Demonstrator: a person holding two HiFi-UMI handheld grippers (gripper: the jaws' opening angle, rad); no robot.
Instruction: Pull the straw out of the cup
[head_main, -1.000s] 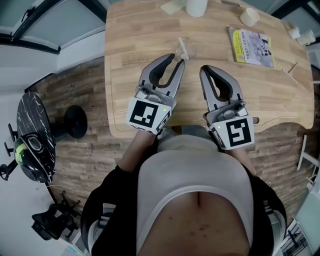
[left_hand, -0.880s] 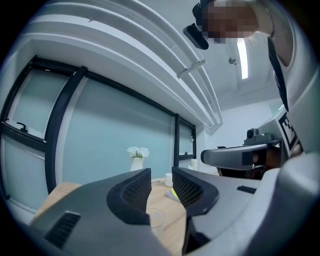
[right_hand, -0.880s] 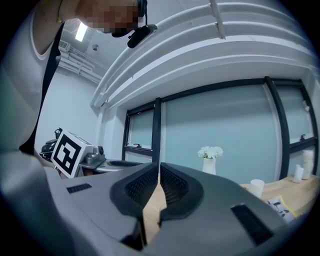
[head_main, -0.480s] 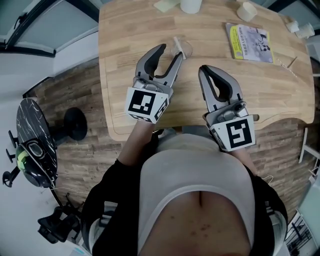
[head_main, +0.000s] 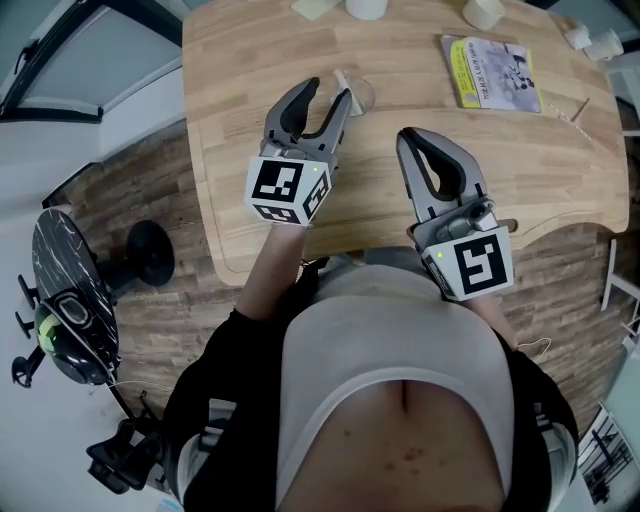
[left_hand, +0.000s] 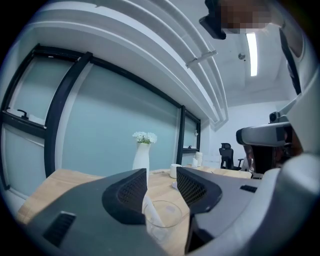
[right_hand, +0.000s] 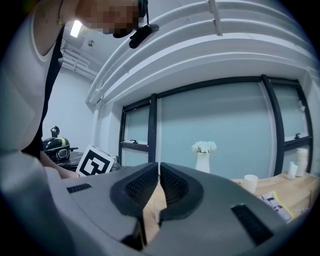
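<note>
Left tongs (head_main: 328, 92) have moved forward over the bench (head_main: 235, 70), their jaws just spread wide and gripping nothing. Just ahead of them stands the cup (head_main: 360, 97) with the straw (head_main: 342, 80) in it. Right tongs (head_main: 412, 140) are closed, empty.

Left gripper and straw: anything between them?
Nothing. In the left gripper view, the left gripper, jaws just opened, has the straw in its clear cup at their mouth.
</note>
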